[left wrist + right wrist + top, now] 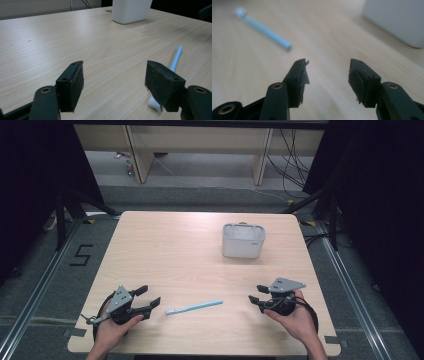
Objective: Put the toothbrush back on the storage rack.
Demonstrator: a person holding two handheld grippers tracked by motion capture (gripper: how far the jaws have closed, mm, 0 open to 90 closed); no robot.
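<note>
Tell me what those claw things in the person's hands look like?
Each claw, the left claw and the right claw, is black, with two flat-padded jaws joined by brass-ringed pivots. A grey three-cornered plate sits on top, and a black cable loops behind. The hands are bare, with no gloves or sleeves in view.

High view looks forward and down over the whole table (200, 245). Both gripper views sit low, close above the tabletop, aimed inward along it. All three share the blue toothbrush (194, 307) and white container (243, 240).
</note>
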